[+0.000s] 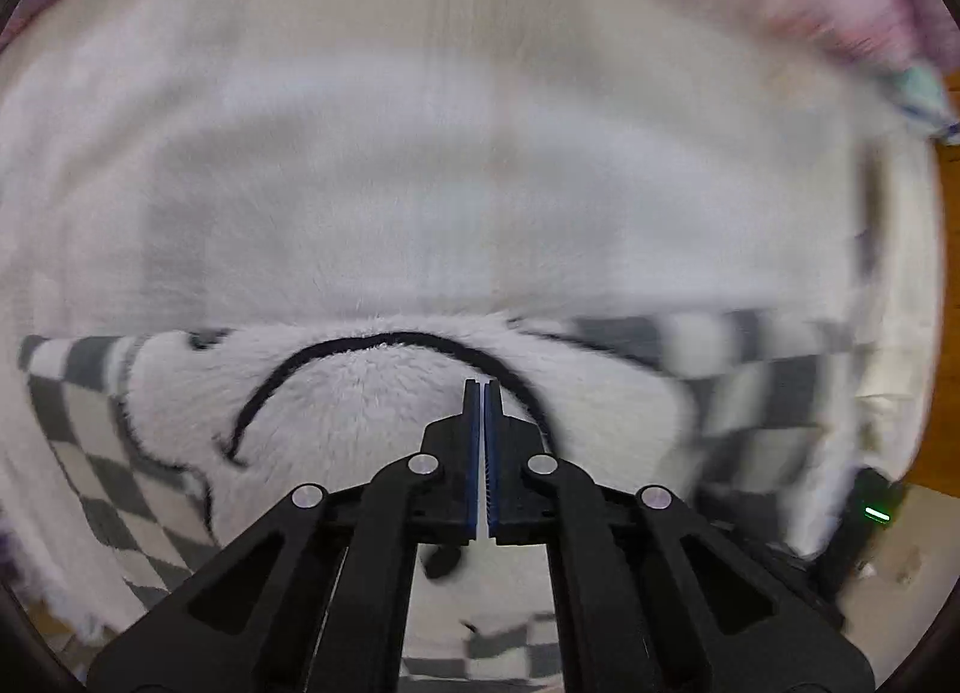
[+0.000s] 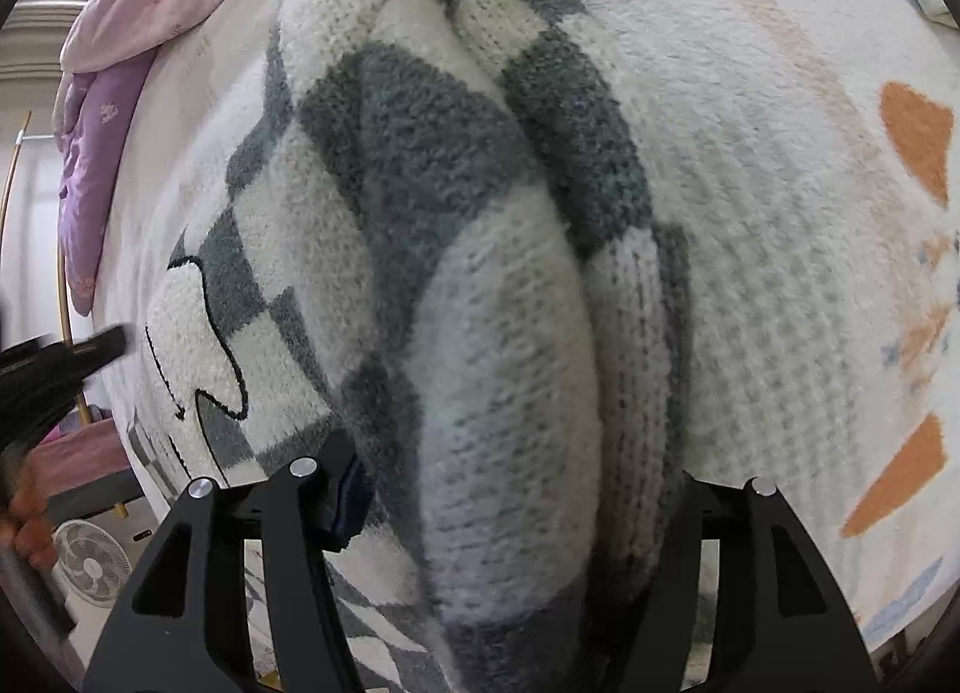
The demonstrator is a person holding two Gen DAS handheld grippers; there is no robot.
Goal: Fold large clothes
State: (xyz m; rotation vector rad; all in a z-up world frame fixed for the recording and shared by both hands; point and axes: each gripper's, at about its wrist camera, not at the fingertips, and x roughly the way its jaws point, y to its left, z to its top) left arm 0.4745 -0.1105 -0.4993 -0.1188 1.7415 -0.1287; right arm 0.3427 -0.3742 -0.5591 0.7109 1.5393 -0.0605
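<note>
Checkered sweater [image 2: 456, 285] lying on the bed [image 1: 420, 123]: right gripper [image 2: 510, 513] is clamping its bunched sleeve; left gripper [image 1: 483, 393] is hovering fully closed, holding nothing. Advice: keep the sleeve taut while carrying it across.

both wrist views look steeply down, close over the checkered sweater [image 1: 372, 393] [image 2: 420, 249] they share.
</note>
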